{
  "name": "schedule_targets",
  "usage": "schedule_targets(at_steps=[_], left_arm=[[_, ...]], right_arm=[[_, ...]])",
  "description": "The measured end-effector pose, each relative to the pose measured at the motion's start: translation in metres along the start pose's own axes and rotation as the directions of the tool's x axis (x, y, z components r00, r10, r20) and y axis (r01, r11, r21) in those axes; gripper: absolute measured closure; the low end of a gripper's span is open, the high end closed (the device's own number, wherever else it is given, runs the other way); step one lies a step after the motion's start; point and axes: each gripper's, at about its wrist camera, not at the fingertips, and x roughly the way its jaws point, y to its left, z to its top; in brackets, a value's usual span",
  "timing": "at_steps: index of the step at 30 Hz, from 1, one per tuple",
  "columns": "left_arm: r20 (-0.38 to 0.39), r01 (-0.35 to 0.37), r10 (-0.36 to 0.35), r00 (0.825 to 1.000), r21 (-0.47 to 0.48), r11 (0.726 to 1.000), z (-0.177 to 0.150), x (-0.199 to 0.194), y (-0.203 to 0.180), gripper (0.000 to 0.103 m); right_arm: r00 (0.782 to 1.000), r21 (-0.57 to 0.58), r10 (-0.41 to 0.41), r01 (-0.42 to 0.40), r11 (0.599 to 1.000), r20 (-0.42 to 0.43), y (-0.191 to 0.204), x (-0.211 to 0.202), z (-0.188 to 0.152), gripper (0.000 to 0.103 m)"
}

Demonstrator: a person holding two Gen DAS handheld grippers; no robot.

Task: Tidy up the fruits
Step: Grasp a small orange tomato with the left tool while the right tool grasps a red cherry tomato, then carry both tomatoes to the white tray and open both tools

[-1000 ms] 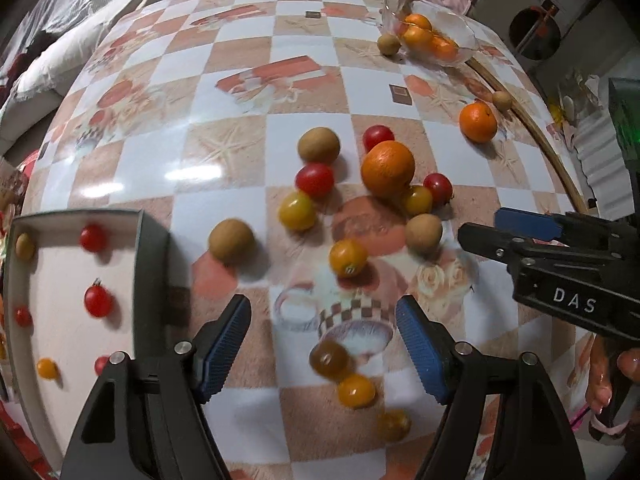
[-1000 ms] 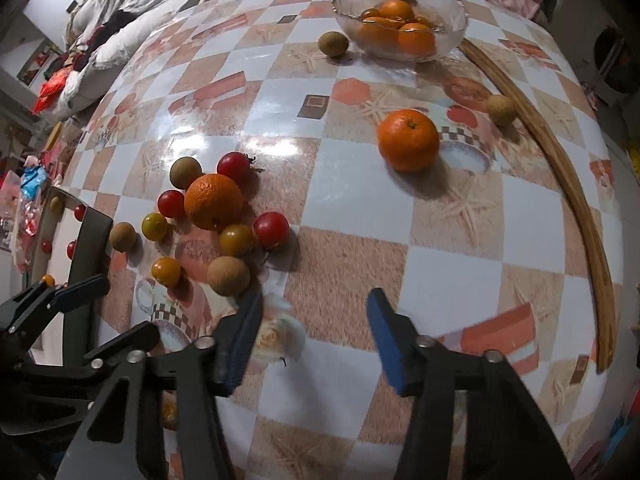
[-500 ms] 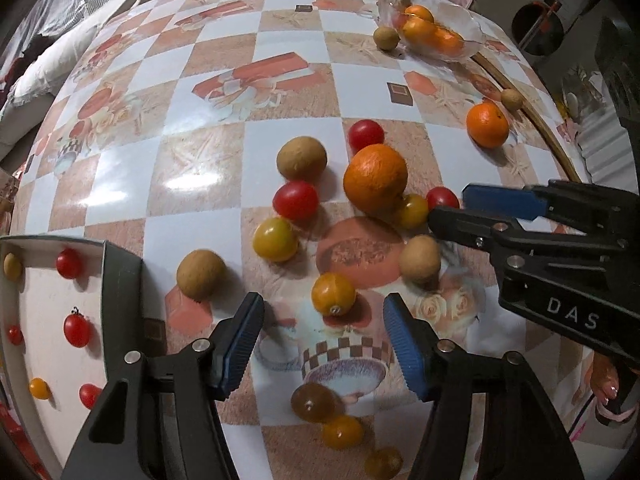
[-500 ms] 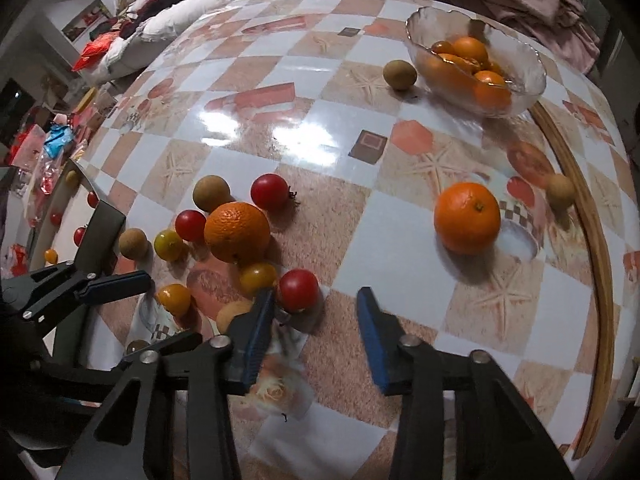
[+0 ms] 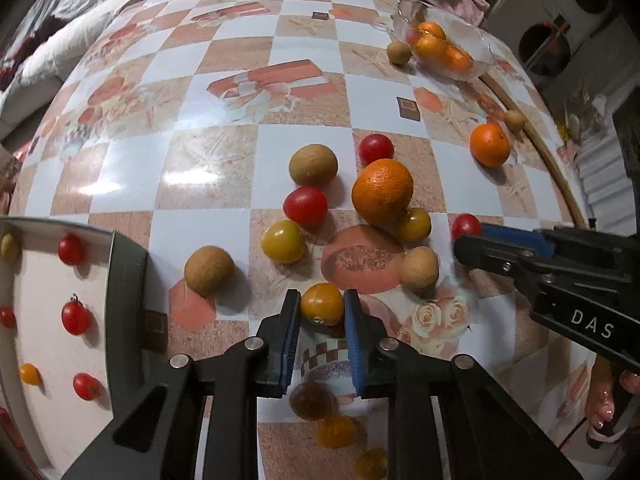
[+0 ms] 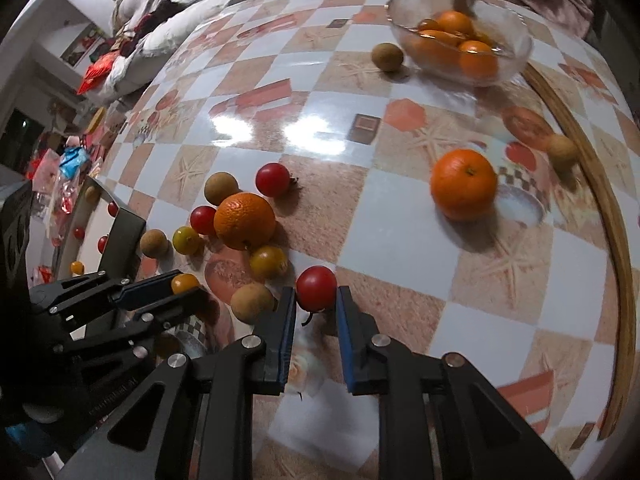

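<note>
Cluttered room, bedding and clothes piled behind a round table point(image 5: 192, 152) with a glossy checkered oilcloth, peach and white squares with printed gift boxes and starfish. That shine looks slick, so I'd guess round fruit rolls easily here.

Going left to right: a white tray point(image 5: 36, 288) with a dark rim sits at the left edge and already holds several small red and yellow cherry tomatoes. Just beside it is a tan, matte longan-looking fruit point(image 5: 209, 270).

Then the left gripper point(image 5: 322, 312), clenched on an orange cherry tomato point(image 5: 322, 303), blue pads pressing both sides across its widest part. Smooth taut skin, light, soft inside, so I'd say easy to burst or squirt out if squeezed harder.

Mid table there's a big orange point(image 5: 382, 191) with a pebbly rind, firmer and heavier, ringed by more tomatoes and brown fruits.

Further right, the right gripper point(image 6: 316, 306) is clamped on a red cherry tomato point(image 6: 316, 288), gripped at its middle, stem trailing underneath. Same deal, gentle hold.

Far right: a second orange point(image 6: 464, 184), then a clear glass bowl point(image 6: 516, 52) of small oranges near the table's wooden edge.
</note>
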Motion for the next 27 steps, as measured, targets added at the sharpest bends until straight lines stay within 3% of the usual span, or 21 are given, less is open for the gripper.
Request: schedule_targets(at_steps=[16, 27], left_arm=[[0.030, 0.040, -0.040, 0.999, 0.004, 0.999, -0.009, -0.036, 0.009, 0.080], [0.068, 0.021, -0.019, 0.998, -0.036, 0.999, -0.026, -0.065, 0.047, 0.080]], right_arm=[[1.000, 0.047, 0.005, -0.005, 0.999, 0.006, 0.008, -0.020, -0.011, 0.081], [1.000, 0.005, 0.007, -0.007, 1.000, 0.000, 0.043, -0.021, -0.006, 0.081]])
